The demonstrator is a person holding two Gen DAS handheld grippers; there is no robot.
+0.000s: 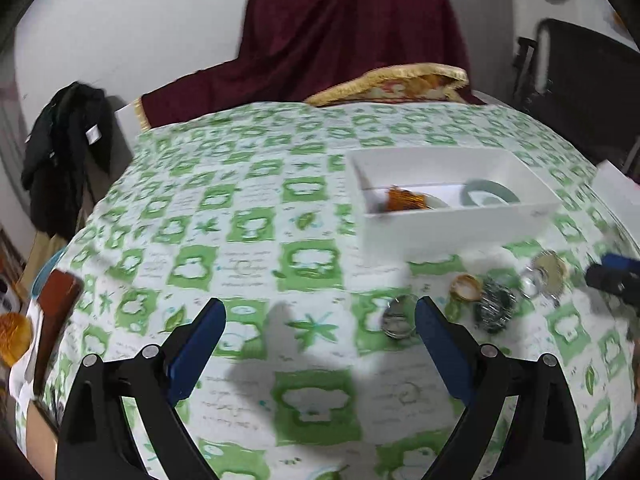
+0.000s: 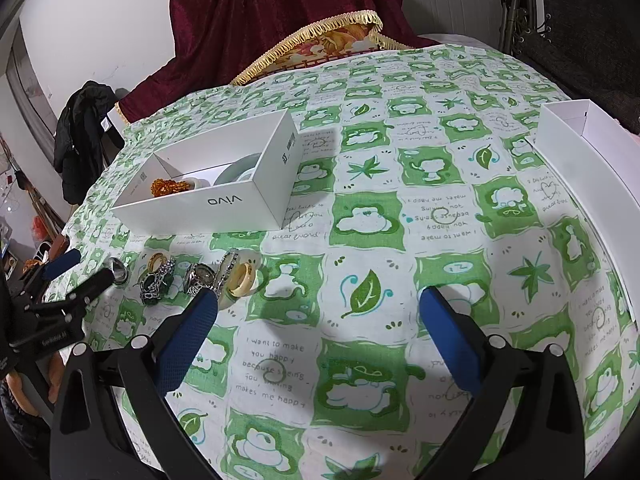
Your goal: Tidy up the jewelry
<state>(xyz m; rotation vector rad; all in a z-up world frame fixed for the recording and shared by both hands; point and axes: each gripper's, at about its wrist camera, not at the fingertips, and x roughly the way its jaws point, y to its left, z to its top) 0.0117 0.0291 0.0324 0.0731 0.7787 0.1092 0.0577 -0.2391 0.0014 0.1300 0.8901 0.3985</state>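
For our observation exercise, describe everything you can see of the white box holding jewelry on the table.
The white box is an open, lidless cardboard carton, rectangular, with "vivo" printed upside down on its near side and a barcode label on one end. It sits flat on the green-patterned tablecloth. Inside lie an orange beaded piece and a pale green bangle. Neither gripper touches it.

Both wrist views look forward and down, close over the tablecloth [image 1: 248, 240], sharing the white box [image 2: 224, 208].
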